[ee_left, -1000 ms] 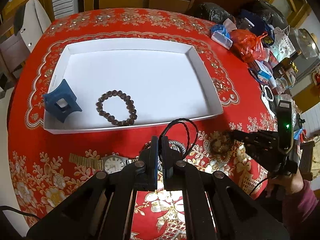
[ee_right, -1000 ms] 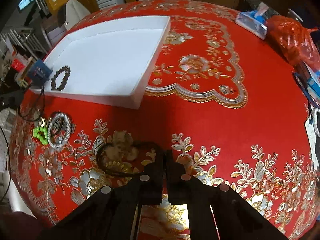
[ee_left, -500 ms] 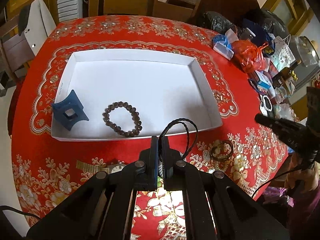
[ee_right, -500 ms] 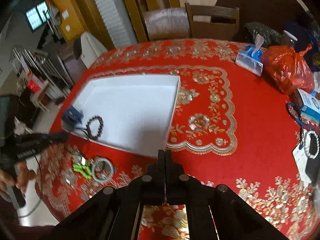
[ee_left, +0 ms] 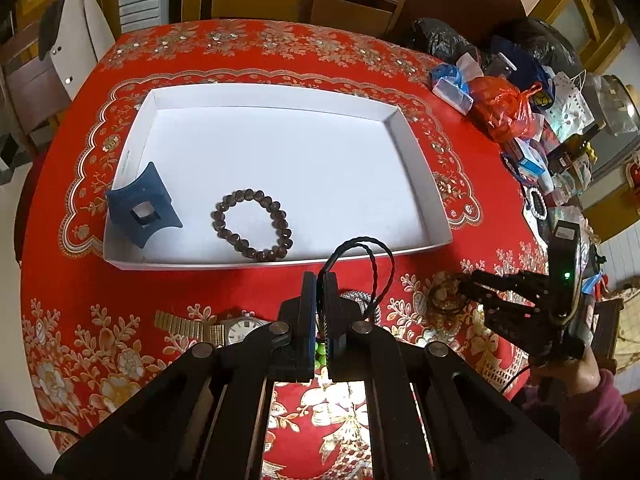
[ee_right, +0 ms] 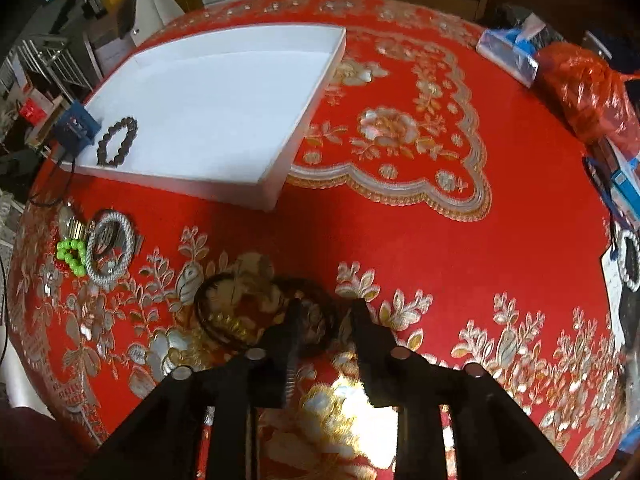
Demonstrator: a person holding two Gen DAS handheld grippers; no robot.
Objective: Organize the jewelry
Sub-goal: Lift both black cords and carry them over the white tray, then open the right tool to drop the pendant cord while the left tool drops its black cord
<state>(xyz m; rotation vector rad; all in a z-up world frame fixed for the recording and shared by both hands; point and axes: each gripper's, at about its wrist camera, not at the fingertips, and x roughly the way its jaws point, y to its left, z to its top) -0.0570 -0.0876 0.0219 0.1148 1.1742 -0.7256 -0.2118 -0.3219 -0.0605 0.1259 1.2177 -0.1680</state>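
My left gripper (ee_left: 319, 280) is shut on a black braided cord (ee_left: 374, 264), which loops up over the near rim of the white tray (ee_left: 416, 168). In the tray lie a brown bead bracelet (ee_left: 252, 224) and a blue holder (ee_left: 142, 210). My right gripper (ee_right: 326, 308) hangs low over thin dark rings (ee_right: 224, 312) on the red cloth. Its jaws are opening, and part of one ring lies between them without being pressed. The left wrist view shows the right gripper (ee_left: 464, 286) at the right, held by a hand in a maroon sleeve (ee_left: 580, 380).
On the cloth before the tray lie a gold-band watch (ee_left: 236, 330), a silver bracelet (ee_right: 110, 248) and green beads (ee_right: 72, 254). An orange bag (ee_right: 592, 92), a tissue pack (ee_right: 508, 52) and boxes crowd the table's right edge. Chairs stand behind.
The right gripper rose away from the table shut, then came back down over the dark rings with its jaws parted. The left gripper stayed shut on the cord.
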